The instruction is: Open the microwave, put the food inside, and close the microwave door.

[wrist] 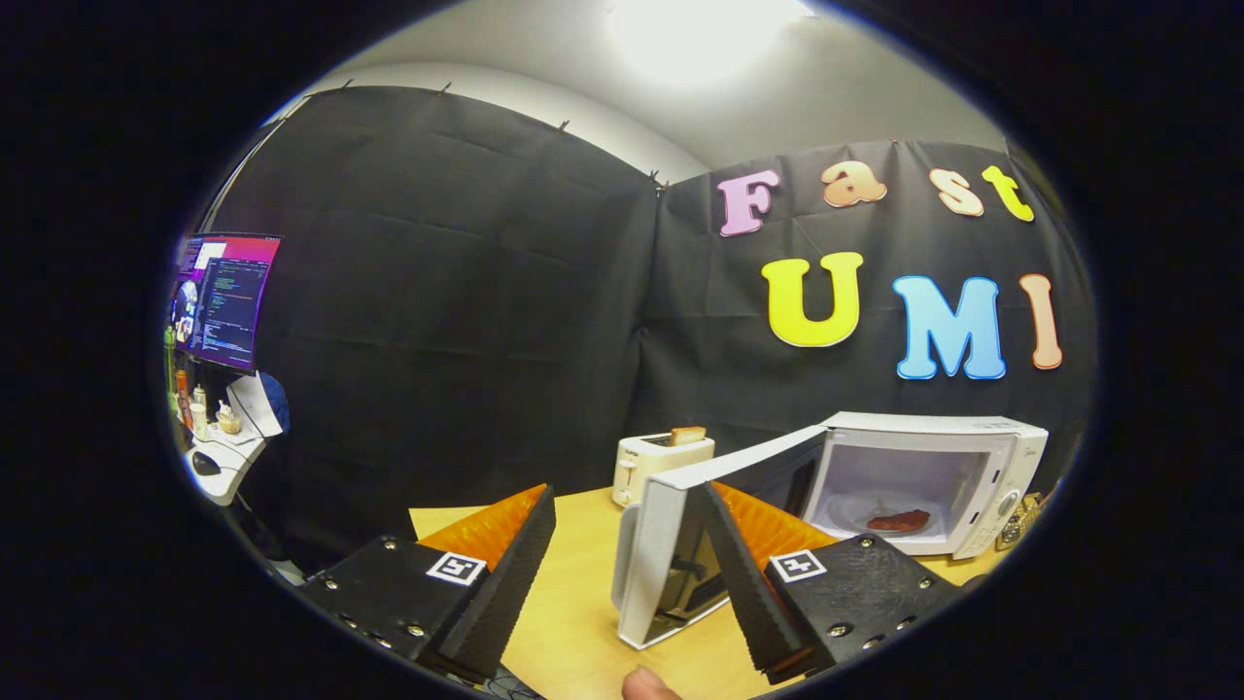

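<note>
The gripper [622, 574] has its two fingers [505, 574] spread wide at the bottom centre of the frame, and they hold nothing. Between them I see only the pale wooden worktop [573, 593] and the edge of the white microwave door [671, 544]. The right finger stands just in front of this door, and I cannot tell if it touches the door or not. At the very bottom of the frame, between the fingers, a fingertip of a person [646, 685] shows a little.

The white box-shaped microwave [933, 476] stands on the worktop at the lower right of the frame, beyond the right finger. Its door is swung open toward the left, so the edge of the door and its dark inner side face the camera. Inside the lit white chamber lies the food, a flat reddish-brown piece [899, 520], on a round plate [850, 510] on the chamber floor.

To the left of the microwave, at the far edge of the worktop, stands a small cream-white toaster [656, 462] with a slice of light brown bread [688, 435] sticking up from its slot. It is near the open door but apart from it.

At the middle left of the frame, well apart from the worktop, a lit computer monitor [225, 297] hangs above a small white side desk [224, 462], where some small bottles and a dark computer mouse [206, 464] lie.
</note>
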